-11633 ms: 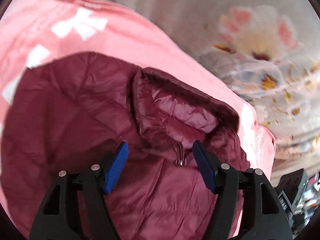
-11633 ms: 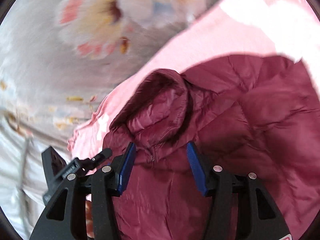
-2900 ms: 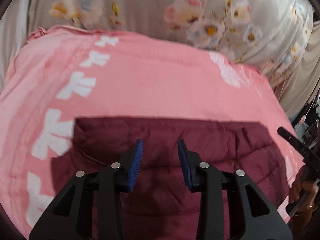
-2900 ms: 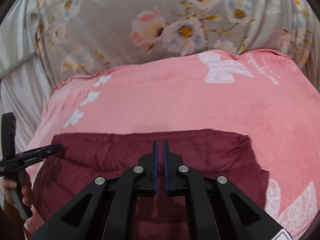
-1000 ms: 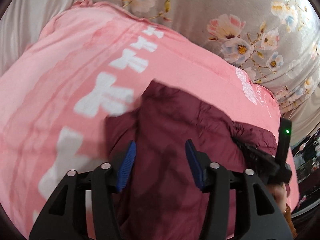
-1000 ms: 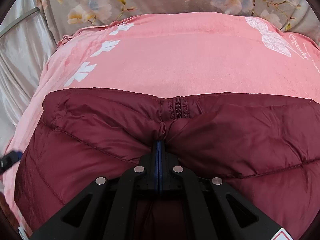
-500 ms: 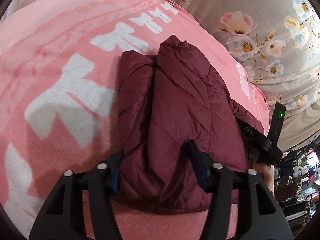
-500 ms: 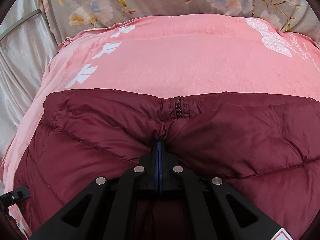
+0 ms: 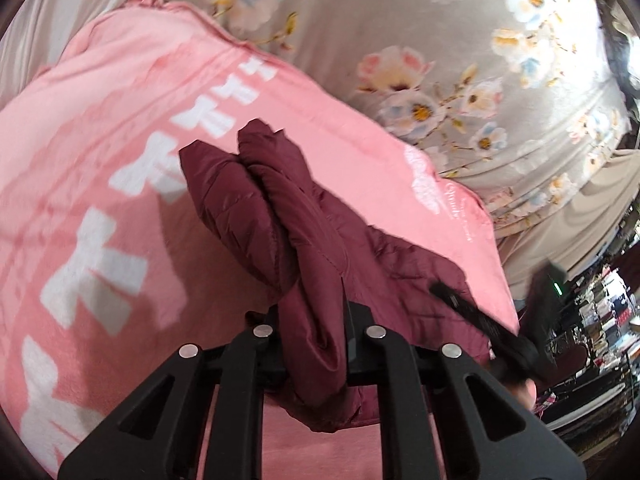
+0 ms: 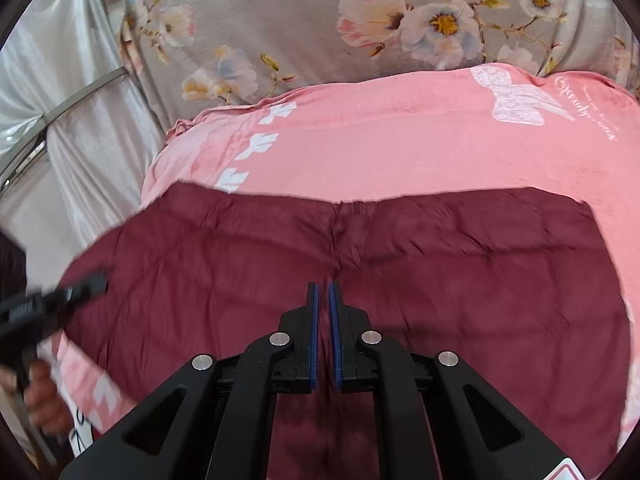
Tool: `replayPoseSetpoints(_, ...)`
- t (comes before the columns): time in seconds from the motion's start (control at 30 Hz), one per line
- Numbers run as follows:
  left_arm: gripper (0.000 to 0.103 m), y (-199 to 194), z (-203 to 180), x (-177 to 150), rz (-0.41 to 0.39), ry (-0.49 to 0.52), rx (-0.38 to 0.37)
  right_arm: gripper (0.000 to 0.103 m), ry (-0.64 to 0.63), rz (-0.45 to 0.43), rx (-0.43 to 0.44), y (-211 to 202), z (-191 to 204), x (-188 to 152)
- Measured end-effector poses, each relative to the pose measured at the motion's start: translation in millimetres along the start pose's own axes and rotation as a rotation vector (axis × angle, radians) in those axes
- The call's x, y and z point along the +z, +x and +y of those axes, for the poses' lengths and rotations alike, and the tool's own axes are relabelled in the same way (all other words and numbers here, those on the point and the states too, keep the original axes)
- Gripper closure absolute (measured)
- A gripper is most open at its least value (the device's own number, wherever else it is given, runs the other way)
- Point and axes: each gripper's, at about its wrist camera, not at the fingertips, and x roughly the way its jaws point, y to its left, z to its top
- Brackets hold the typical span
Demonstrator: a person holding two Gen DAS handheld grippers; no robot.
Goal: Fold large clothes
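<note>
Black hand-held gripper (image 10: 323, 300), blue pads (image 10: 314, 332), silver screws

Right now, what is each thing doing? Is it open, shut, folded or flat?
Maroon jacket: folded into a thick bundle, one end pinched and lifted.
Left gripper: shut on the jacket; its jaws have just been closing.
Right gripper: a narrow gap between the jaws, nothing in it; they have just been opening.
Pink blanket: spread flat under the jacket.
Floral sheet: spread out beyond the blanket, slightly creased.
</note>
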Motion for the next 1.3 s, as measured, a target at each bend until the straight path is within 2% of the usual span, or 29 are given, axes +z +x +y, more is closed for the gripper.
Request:
replayPoseSetpoints(0.1, 0.091, -3.1, -17.9, 4.2, -0.019, 0.036, -0.014, 0.096, 0.04, 0.033, 0.022, -12.1, -7.9, -27.1)
replayPoseSetpoints(0.2, 0.091, -6.6, -37.2, 7.1, -0.034, 0.079, -0.024, 0.097, 0.067, 0.059, 0.085, -11.0, -6.7, -52.3)
replayPoseSetpoints(0.3, 0.091, -10.9, -55.6, 7.7, -0.045, 0.126, -0.029, 0.098, 0.051, 0.091, 0.12, -4.3, 2.4, -67.8)
replayPoseSetpoints(0.43, 0.091, -14.8, -85.5, 5.9, -0.049, 0.199, -0.051, 0.099, 0.038, 0.119, 0.126, 8.6, 9.2, -81.4)
replayPoseSetpoints(0.5, 0.091, -13.0, -100.7, 3.1, -0.04, 0.233, -0.07, 0.103, 0.05, 0.133, 0.141, 16.7, 7.4, -85.5)
replayPoseSetpoints(0.67, 0.091, 6.8, -151.4, -14.2, 0.006, 0.377, -0.105, 0.103, 0.083, 0.144, 0.204, 31.2, 4.1, -96.8)
replayPoseSetpoints(0.77, 0.092, 25.3, -179.8, -26.0, 0.045, 0.445, -0.133, 0.103, 0.115, 0.131, 0.24, 28.1, -2.8, -96.5)
replayPoseSetpoints(0.87, 0.092, 50.8, -209.7, -38.8, 0.096, 0.514, -0.168, 0.103, 0.168, 0.094, 0.28, 7.4, -21.1, -100.2)
replayPoseSetpoints(1.0, 0.093, 82.6, -239.8, -55.0, 0.165, 0.571, -0.198, 0.103, 0.205, 0.041, 0.236, -30.3, -51.3, -113.1)
replayPoseSetpoints(1.17, 0.093, 135.0, -266.8, -82.3, 0.272, 0.607, -0.201, 0.103, 0.259, -0.009, 0.089, -80.8, -90.7, -134.0)
replayPoseSetpoints(1.3, 0.093, 173.2, -274.5, -110.0, 0.366, 0.614, -0.186, 0.103, 0.314, -0.067, 0.021, -112.8, -117.1, -138.9)
